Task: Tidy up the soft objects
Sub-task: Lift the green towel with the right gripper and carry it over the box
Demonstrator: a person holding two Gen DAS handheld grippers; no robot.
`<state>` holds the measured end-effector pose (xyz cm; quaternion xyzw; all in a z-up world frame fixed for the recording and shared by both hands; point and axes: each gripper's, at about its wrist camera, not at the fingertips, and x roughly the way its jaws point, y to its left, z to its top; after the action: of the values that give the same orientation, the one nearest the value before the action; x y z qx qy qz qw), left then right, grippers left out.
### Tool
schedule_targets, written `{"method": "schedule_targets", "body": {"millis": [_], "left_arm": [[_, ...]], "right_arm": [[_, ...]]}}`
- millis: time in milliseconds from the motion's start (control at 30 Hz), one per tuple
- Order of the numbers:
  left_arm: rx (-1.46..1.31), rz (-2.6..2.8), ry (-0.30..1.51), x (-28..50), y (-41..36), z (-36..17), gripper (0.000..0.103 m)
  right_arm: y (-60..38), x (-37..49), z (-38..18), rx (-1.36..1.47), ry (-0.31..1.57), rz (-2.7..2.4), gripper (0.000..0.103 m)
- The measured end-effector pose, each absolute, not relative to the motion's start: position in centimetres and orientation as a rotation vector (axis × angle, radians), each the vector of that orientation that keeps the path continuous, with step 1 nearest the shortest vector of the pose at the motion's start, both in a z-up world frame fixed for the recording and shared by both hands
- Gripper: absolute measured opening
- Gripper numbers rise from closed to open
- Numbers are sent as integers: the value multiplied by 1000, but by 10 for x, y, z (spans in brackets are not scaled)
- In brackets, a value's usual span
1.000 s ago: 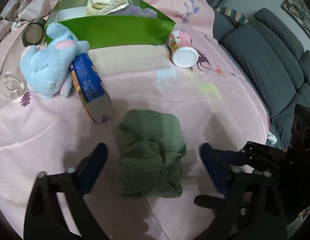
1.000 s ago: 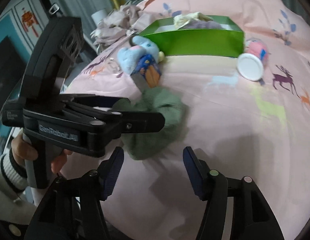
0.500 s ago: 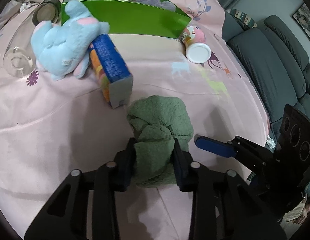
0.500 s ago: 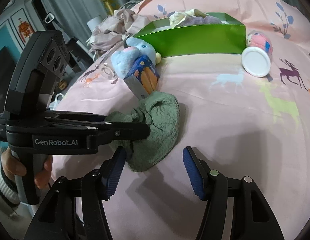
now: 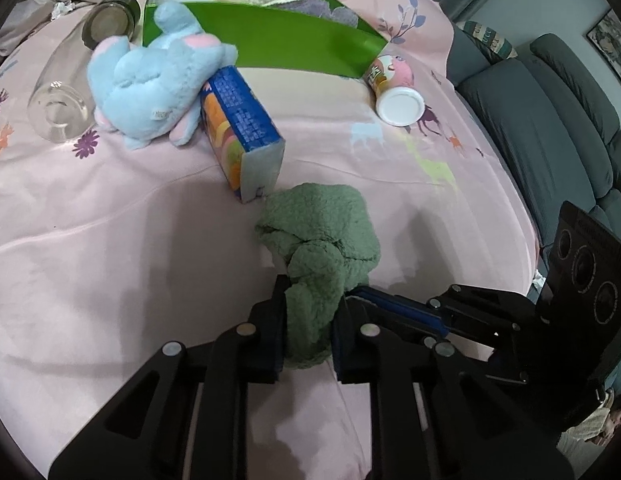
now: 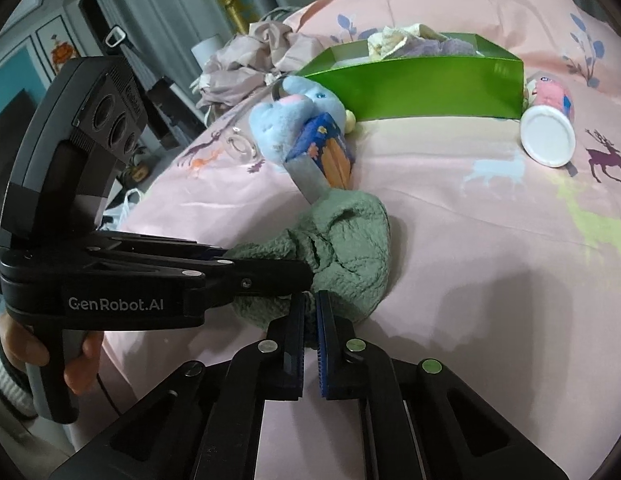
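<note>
Both hand-held grippers on green cloth (image 5: 322,236)
Left hand-held gripper (image 5: 308,320) and right hand-held gripper (image 6: 309,320) have just closed, each pinching the cloth.

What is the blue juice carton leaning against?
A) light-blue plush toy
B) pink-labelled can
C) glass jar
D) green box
A: the blue juice carton rests against the light-blue plush toy; it stands apart from the rest.

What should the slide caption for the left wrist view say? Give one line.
Left gripper shut on crumpled green fleece cloth on pink sheet, right gripper pinching alongside.
</note>
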<state>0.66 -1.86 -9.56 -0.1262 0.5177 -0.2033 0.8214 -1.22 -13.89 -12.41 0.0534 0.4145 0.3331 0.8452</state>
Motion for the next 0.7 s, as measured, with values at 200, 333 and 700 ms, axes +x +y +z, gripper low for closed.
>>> {"method": "schedule_targets", "body": {"millis": [200,333,700], "left_arm": [[-256,-460,1031,-6,-18,-71,15],[-249,-470,984,-12,-18,-55,14],[-167,-464,867,-8,-29,-13,15]], "right_arm": [[-140,-26,-104,81,816,701,6],[-144,-32,-90,87,778,695,6],[-146,-35,-52,42,666,672,6]]}}
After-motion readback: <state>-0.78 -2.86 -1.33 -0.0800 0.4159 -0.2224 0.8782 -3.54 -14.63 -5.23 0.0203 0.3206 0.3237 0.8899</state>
